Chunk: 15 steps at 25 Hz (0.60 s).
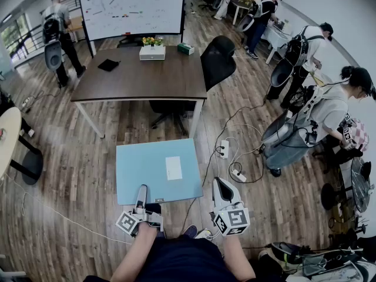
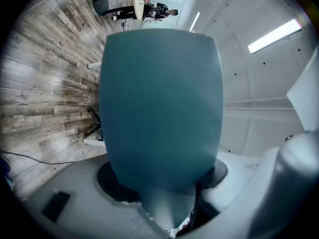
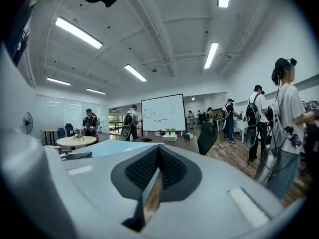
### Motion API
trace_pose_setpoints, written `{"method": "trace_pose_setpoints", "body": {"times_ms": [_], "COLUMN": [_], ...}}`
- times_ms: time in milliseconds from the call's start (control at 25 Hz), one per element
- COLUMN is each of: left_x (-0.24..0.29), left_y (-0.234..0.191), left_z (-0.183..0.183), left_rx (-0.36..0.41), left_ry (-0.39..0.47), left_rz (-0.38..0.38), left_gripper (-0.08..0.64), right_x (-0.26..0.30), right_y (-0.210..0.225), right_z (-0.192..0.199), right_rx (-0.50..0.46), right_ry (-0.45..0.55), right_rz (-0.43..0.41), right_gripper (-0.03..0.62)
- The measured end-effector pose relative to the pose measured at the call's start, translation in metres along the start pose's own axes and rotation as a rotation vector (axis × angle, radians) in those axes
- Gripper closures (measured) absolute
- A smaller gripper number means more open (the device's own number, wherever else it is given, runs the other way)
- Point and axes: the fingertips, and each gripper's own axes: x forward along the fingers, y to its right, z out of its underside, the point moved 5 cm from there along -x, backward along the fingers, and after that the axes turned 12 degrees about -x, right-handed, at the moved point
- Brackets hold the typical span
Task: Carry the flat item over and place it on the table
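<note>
Left gripper [image 1: 141,192]: clenched on the near edge of the flat blue panel [image 1: 154,168]. In the left gripper view the panel [image 2: 159,108] fills the space between the jaws.
Right gripper [image 1: 220,187]: jaws pressed almost together on nothing, just beside the panel's right near corner and not touching it.
Marker cubes: two, one on each gripper, with black-and-white square patterns and no words.
Flat blue panel: one, held level over the wood floor [image 1: 76,175], in front of the person and well apart from the table.
Label [image 1: 174,168]: one white rectangle on top of the panel; its print is too small to read.
Power strips: two white ones on the floor to the right of the panel [image 1: 224,148] [image 1: 238,175], with cables.
Table [image 1: 141,81]: one, dark brown, beyond the panel.
On the table: three things, namely a black flat item [image 1: 108,65], a white box with yellow flowers [image 1: 153,50] and a green box [image 1: 185,49].
Chair [image 1: 218,57]: one, black, at the table's right corner.
Whiteboard [image 1: 130,7]: one, behind the table; its marks are illegible.
People: at least five standing around the room.
</note>
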Motion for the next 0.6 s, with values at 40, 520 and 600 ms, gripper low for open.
{"method": "trace_pose_setpoints", "body": {"times_ms": [40, 520, 600], "left_x": [0.002, 0.011, 0.009], "left_y": [-0.001, -0.012, -0.017], "left_z": [0.0, 0.022, 0.025], "left_rx": [-0.003, 0.01, 0.013], "left_ry": [0.004, 0.019, 0.03], "left_rz": [0.001, 0.011, 0.001], "left_gripper": [0.301, 0.301, 0.301], "right_x": [0.001, -0.002, -0.002], "right_y": [0.001, 0.03, 0.036], "right_z": [0.0, 0.005, 0.009], "right_rx": [-0.002, -0.011, -0.006], "right_ry": [0.002, 0.05, 0.045], "right_rz": [-0.007, -0.023, -0.029], "right_gripper": [0.581, 0.58, 0.58]}}
